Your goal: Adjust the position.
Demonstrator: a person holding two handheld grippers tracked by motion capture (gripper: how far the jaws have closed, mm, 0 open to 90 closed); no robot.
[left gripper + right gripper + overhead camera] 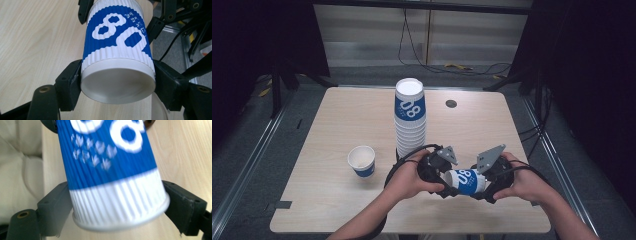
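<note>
Held cup: while I watch from the high view, a blue-and-white paper cup [464,180] lies sideways above the table [337,125], bridged between both tools near the front edge.
Left hand-held gripper [117,82]: I see its jaws clamped on the cup's wide rim end, pads pressing the wall on both sides.
Right hand-held gripper [117,212]: I see its jaws flanking the narrow base end of the cup; the picture is blurred, and the jaw on the right side of that view looks to stand just off the wall, so I read it as apart.
Cup stack [410,117]: a tall stack of the same cups stands upright at mid-table, just beyond the grippers.
Single cup [362,161]: one stands upright, mouth up, left of the stack.
Table mark: a small dark round disc [451,103] sits right of the stack.
</note>
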